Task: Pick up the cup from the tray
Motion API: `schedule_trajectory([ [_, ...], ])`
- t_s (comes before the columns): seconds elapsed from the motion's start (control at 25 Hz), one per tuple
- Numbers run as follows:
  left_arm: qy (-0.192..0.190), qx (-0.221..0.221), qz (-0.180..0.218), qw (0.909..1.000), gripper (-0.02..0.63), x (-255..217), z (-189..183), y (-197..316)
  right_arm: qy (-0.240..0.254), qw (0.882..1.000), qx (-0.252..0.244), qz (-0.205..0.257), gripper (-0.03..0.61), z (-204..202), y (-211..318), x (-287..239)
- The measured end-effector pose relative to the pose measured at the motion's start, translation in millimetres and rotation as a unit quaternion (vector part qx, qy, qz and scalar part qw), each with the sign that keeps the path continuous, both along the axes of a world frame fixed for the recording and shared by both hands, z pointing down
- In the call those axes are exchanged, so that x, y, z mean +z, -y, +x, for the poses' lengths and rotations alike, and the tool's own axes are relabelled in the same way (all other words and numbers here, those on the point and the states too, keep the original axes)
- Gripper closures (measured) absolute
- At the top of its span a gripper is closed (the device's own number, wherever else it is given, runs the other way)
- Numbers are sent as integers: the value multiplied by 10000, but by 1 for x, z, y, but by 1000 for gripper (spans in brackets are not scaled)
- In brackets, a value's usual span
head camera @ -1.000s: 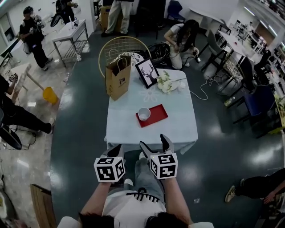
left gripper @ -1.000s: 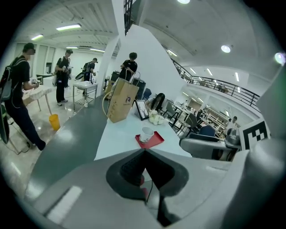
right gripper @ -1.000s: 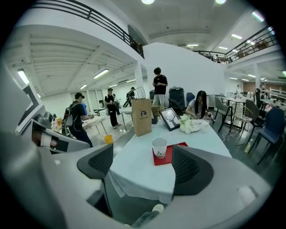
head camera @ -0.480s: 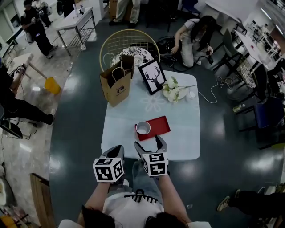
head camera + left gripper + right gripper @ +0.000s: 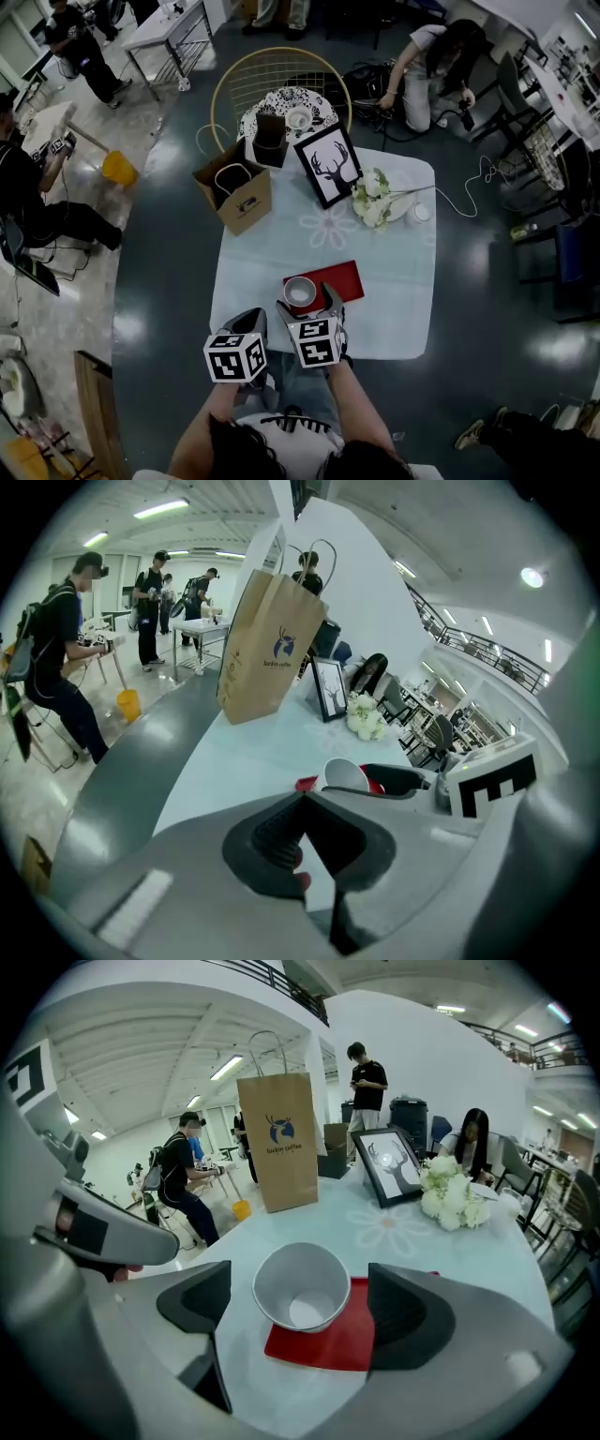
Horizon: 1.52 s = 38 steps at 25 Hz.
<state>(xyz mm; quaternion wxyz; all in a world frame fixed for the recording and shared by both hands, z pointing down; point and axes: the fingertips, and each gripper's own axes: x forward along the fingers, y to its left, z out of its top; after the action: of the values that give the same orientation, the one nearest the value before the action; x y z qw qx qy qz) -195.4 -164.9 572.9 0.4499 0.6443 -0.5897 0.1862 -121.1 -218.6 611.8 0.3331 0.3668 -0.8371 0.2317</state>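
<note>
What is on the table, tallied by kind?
Cup: 1
Red tray: 1
Paper bag: 1
Framed deer picture: 1
White flower bunch: 1
Small white item, too small to identify: 1
Total: 6

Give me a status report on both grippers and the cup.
Right gripper open, lined up on the cup, not gripping. Left gripper shut, empty. Cup upright on red tray. Nothing in the way.
</note>
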Motion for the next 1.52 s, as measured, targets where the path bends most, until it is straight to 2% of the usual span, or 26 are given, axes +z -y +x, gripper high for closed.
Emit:
schedule_trajectory([
  [0.28,115,-71,-331,9994,614,23,-3,10,-139,9993,-217,-279,114,-5,8,27],
  [0.48,147,-104,-520,9985,612,30,-4,7,-205,9985,-374,-333,156,-10,9,34],
  [0.52,157,-107,-534,9984,612,31,-4,6,-212,9986,-374,-301,181,-11,10,33],
  [0.76,173,8,-491,9986,612,27,2,12,-65,9995,-138,-264,192,3,19,14],
  [0.92,160,206,-394,9989,612,24,18,24,-4,9994,320,-156,193,43,35,-1],
  [1.08,269,486,-375,9978,612,25,37,37,-130,9973,714,-56,193,96,45,-5],
  [1.16,198,580,-337,9976,613,23,48,42,-197,9952,956,-101,193,126,45,-5],
  [1.4,247,919,-336,9949,612,26,76,49,-313,9812,1896,-206,192,209,43,5],
  [1.52,318,1151,-383,9921,613,29,92,50,-183,9724,2309,-281,192,236,36,9],
])
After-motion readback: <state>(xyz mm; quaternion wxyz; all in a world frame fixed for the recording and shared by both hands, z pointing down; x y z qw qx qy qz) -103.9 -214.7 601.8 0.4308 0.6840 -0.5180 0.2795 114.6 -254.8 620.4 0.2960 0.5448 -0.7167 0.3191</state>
